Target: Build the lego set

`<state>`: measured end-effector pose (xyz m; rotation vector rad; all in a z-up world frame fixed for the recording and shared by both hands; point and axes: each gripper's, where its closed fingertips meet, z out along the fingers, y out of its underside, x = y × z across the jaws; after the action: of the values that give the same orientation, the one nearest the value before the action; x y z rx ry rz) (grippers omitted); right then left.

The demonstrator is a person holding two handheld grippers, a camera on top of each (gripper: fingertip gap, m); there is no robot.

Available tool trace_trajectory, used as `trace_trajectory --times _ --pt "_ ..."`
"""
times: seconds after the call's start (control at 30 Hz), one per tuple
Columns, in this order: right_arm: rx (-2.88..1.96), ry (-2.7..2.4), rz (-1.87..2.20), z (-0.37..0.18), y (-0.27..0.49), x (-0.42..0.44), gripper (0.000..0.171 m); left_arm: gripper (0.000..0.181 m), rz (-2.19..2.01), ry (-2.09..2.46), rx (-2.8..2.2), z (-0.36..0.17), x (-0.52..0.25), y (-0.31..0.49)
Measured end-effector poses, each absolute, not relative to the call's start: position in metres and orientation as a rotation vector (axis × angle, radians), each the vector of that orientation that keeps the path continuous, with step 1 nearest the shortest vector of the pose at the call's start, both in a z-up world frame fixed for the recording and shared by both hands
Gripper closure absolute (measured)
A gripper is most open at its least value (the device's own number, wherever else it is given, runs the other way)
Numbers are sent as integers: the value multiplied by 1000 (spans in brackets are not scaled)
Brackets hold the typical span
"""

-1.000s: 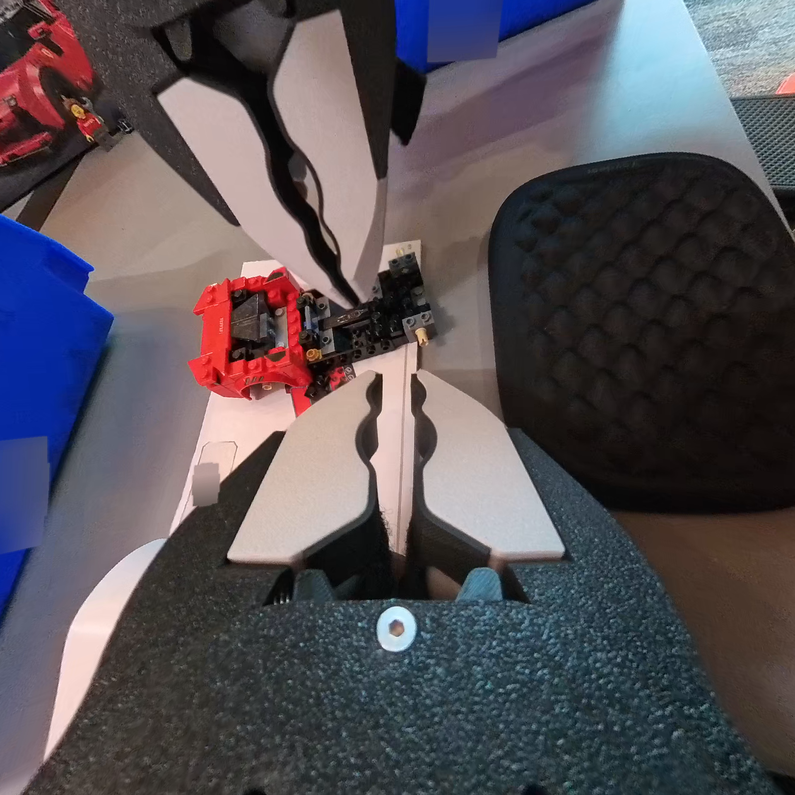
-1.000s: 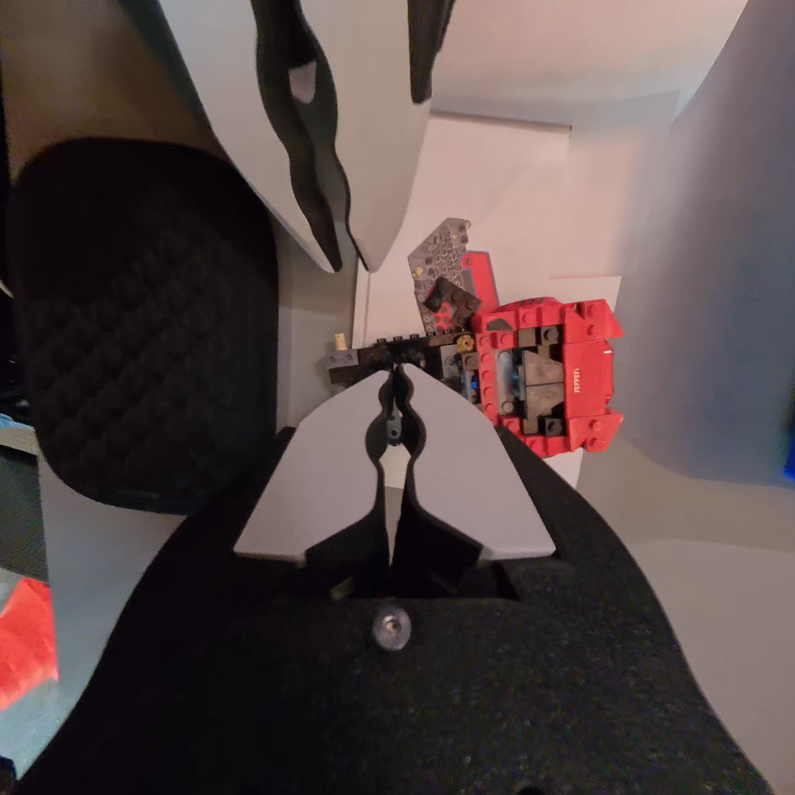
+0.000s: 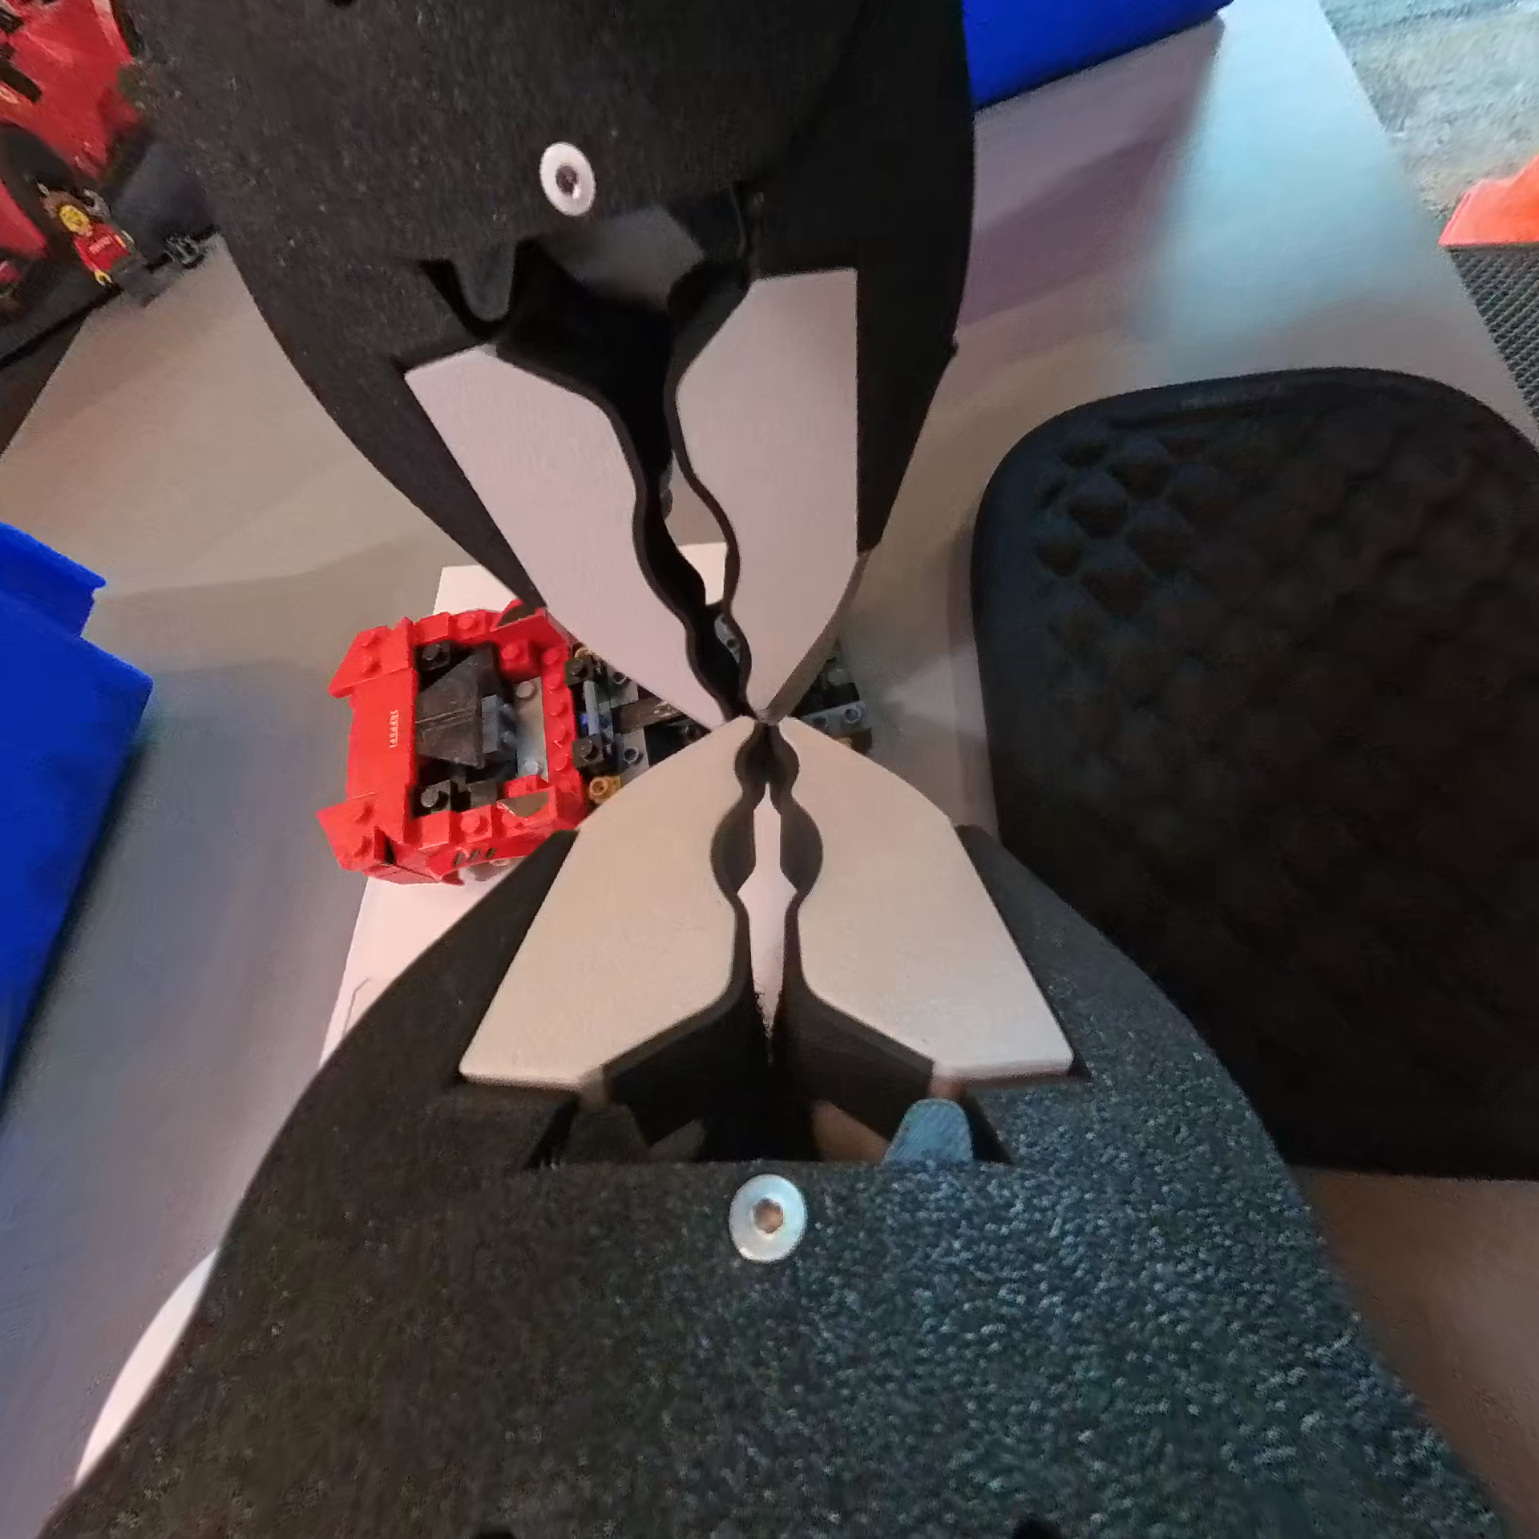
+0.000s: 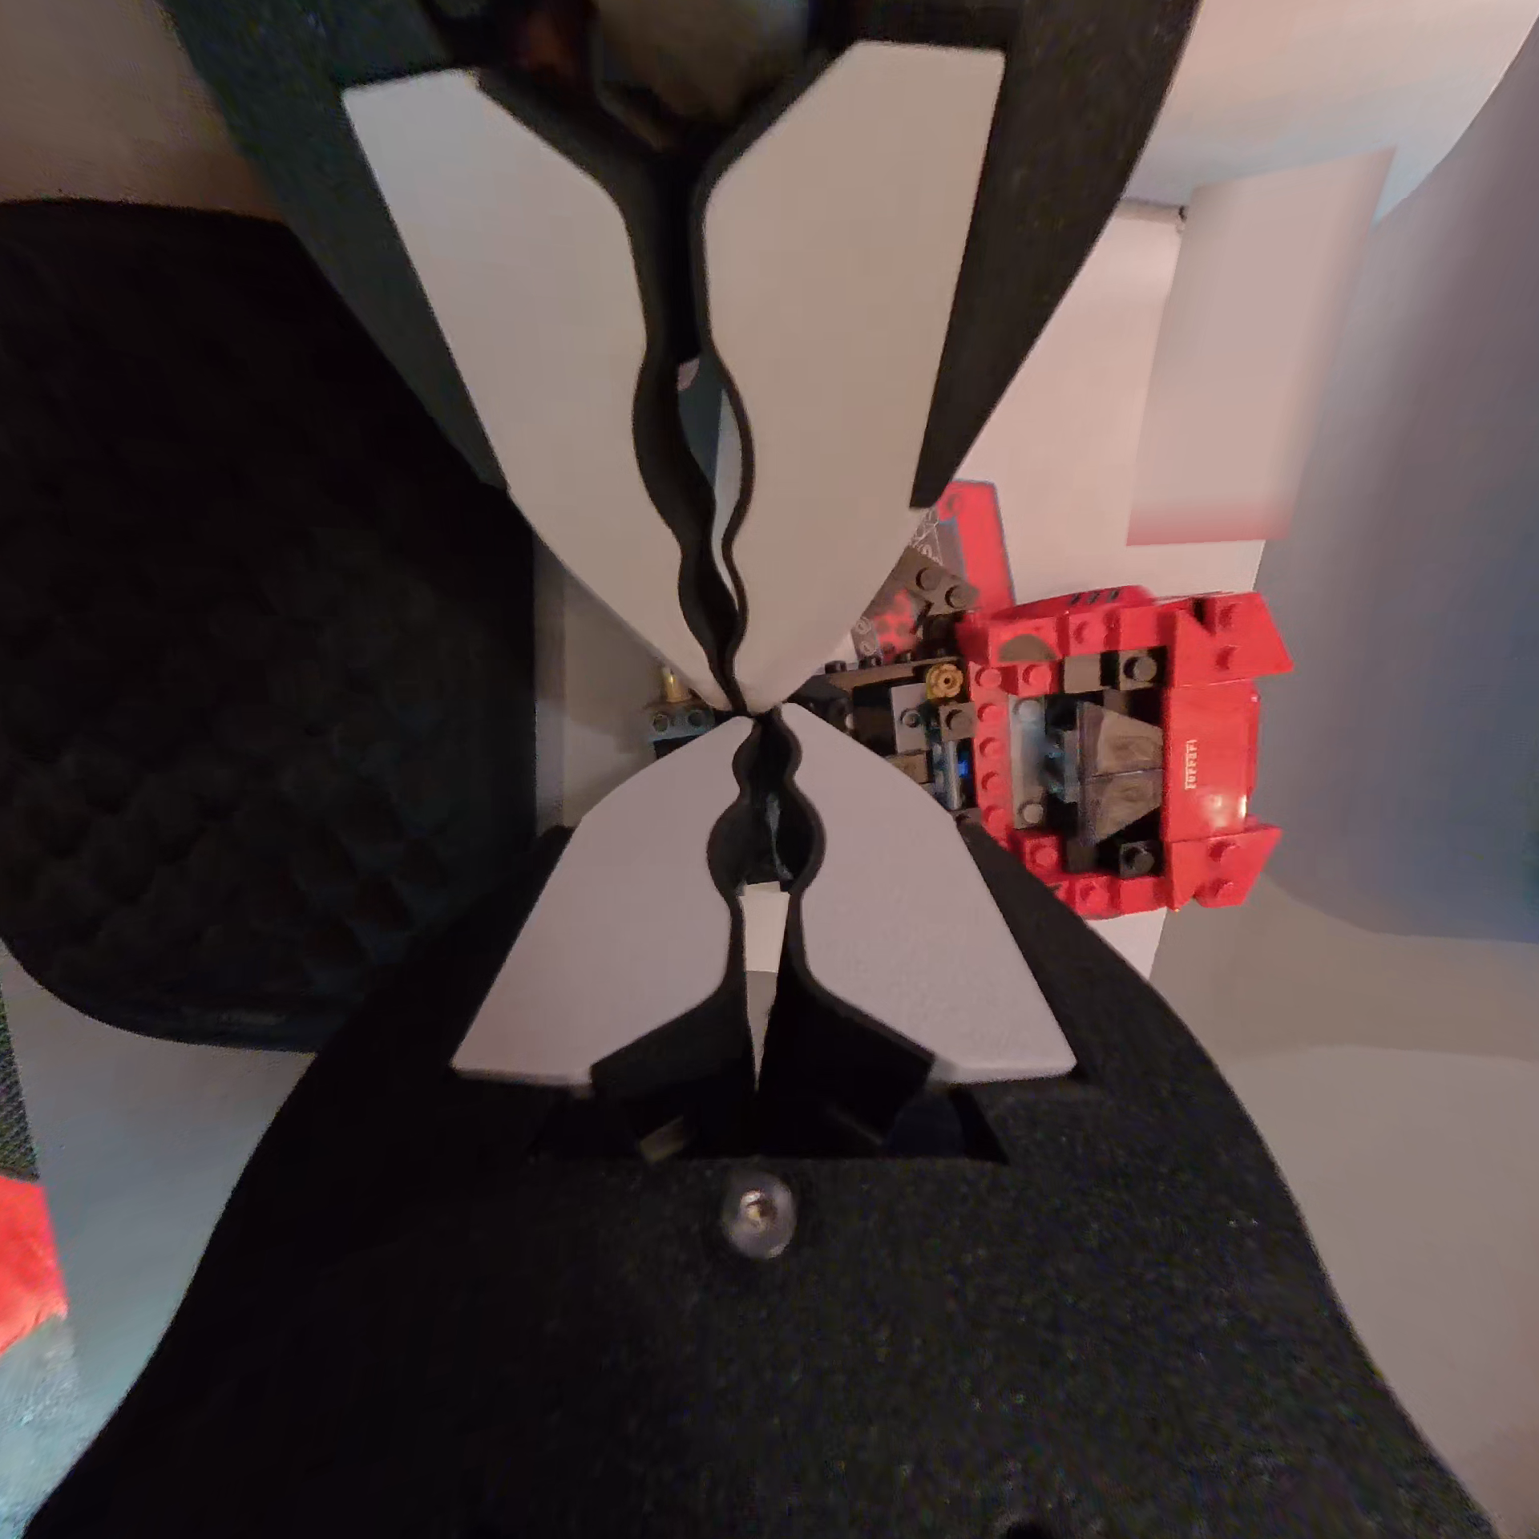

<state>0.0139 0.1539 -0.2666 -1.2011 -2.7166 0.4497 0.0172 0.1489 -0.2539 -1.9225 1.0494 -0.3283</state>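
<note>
Both grippers have swung tip to tip above the half-built red car [image 3: 454,741], left gripper [image 3: 759,737] and right gripper [image 4: 762,724] jaws closed, perhaps pinching a tiny piece; the light, brittle model is best held by its solid red shell.

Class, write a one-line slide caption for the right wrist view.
Two grippers meet tip to tip over a half-built red lego car on white paper.

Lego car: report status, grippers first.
Left gripper, right gripper shut, tip to tip. Red lego car part-built on white sheet. Black cushion alongside.
</note>
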Motion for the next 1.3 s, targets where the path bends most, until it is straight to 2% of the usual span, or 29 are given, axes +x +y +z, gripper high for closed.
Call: trace_trajectory --times 0.3,0.63,0.93,1.3 --pt "-1303 -2602 645 -256 161 14 170 181 -257 1107 -1995 -269 15 150" --pt "-1335 -2618 599 -260 171 23 171 181 -337 1019 -1951 -248 12 157" --pt "-1342 -2636 505 -268 175 27 171 181 -307 1106 -1978 -261 20 157" --pt "-1367 -2661 573 -266 164 28 169 181 -311 1153 -1995 -263 20 155"
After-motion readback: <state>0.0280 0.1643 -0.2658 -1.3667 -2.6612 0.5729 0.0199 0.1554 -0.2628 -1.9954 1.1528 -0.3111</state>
